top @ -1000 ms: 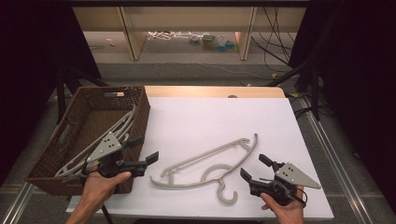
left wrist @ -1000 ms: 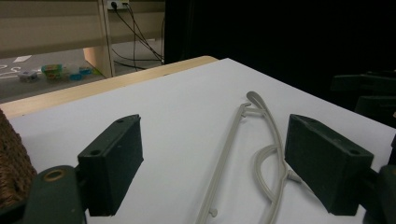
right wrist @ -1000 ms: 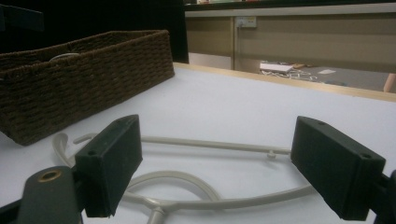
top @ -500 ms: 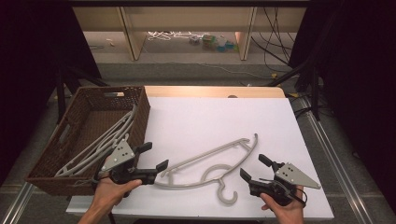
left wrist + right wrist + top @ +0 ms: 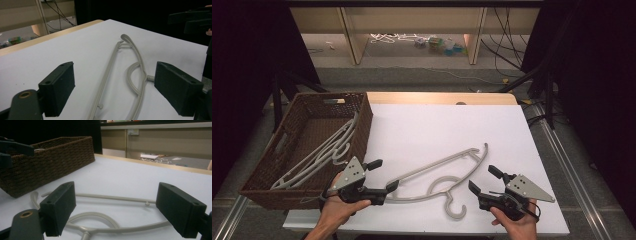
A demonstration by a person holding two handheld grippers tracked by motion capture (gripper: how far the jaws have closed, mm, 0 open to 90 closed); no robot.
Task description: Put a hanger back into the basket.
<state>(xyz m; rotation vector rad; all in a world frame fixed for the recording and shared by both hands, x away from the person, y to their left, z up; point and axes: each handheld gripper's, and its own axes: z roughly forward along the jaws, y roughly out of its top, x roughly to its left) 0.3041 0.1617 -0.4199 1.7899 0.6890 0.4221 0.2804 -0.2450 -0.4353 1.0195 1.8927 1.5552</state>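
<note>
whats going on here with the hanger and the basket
A person holds a two-jaw gripper in each hand over a white table. The left gripper is open at the near end of a grey hanger lying flat on the table. The right gripper is open near its hook. A wicker basket at the left already holds similar hangers.

Pale grey, black and brown on white

The hanger [image 5: 439, 172] on the table is a plain pale grey, almost beige, with no pattern. The table [image 5: 437, 125] top is flat white, edged at the far side with a light wood strip. The basket [image 5: 362, 112] is dark brown with a woven ribbed texture; the hangers in it [image 5: 319, 155] are the same pale grey. The left gripper [image 5: 384, 176] and right gripper [image 5: 482, 179] both have matt black jaws and carry light grey plates.
</note>
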